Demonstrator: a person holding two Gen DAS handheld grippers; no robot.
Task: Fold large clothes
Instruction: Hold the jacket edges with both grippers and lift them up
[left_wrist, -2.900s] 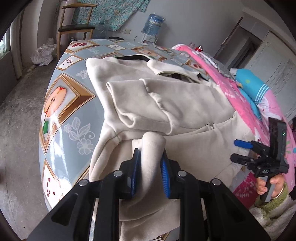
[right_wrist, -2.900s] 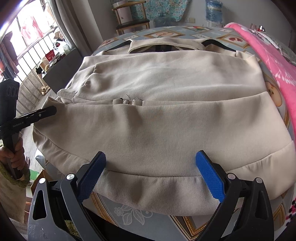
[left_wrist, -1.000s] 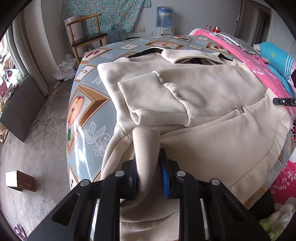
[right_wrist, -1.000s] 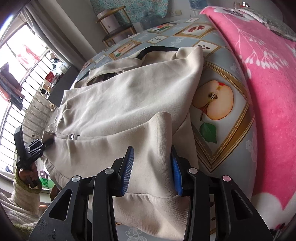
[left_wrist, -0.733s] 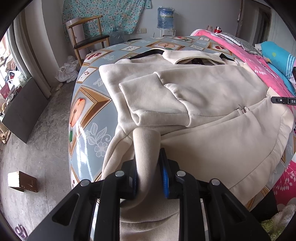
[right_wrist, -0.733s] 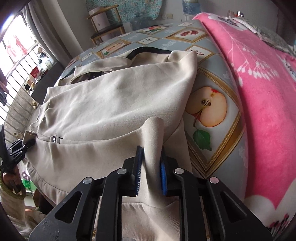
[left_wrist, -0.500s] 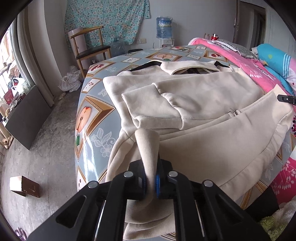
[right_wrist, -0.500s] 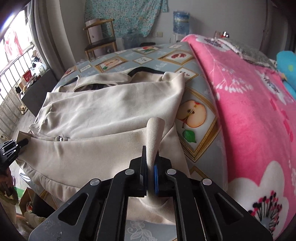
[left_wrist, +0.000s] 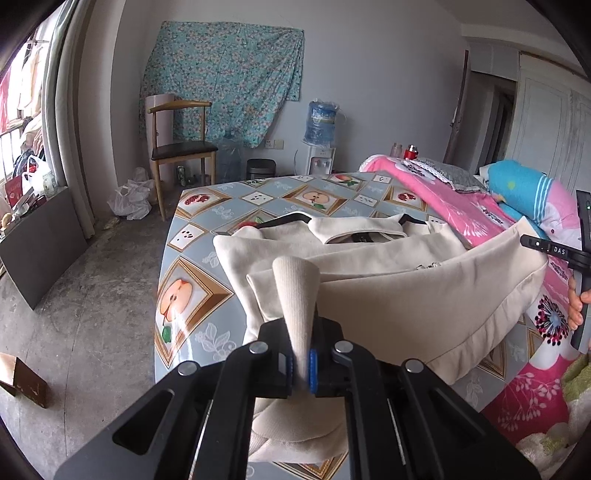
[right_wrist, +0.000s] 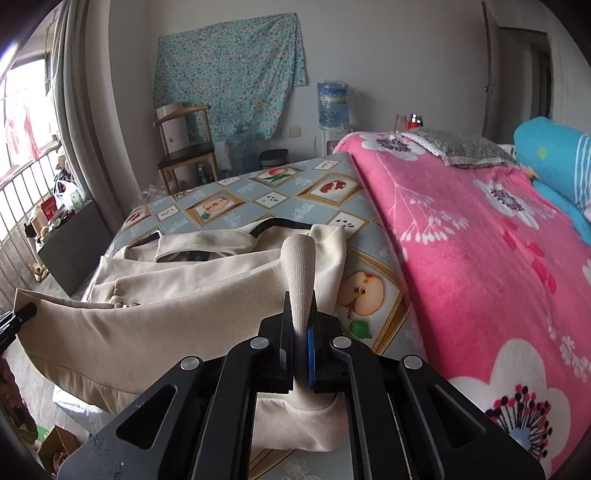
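A large cream sweatshirt (left_wrist: 406, 295) lies on a table with a fruit-pattern cloth (left_wrist: 192, 291). My left gripper (left_wrist: 302, 363) is shut on the ribbed hem at the garment's left corner. My right gripper (right_wrist: 300, 350) is shut on the hem at the right corner of the sweatshirt (right_wrist: 166, 310). Both corners are lifted, so the bottom edge hangs raised above the table and the collar end rests flat. The right gripper also shows at the right edge of the left wrist view (left_wrist: 532, 242), and the left one at the left edge of the right wrist view (right_wrist: 22, 314).
A pink flowered blanket (right_wrist: 480, 251) covers the bed to the right of the table. A wooden chair (left_wrist: 181, 147), a water dispenser (left_wrist: 321, 125) and a bin stand by the far wall. A small cardboard box (left_wrist: 22, 380) lies on the concrete floor at left.
Both grippers closed on the hem corners and rose, lifting the sweatshirt's bottom edge off the table. The views now look more level across the room.
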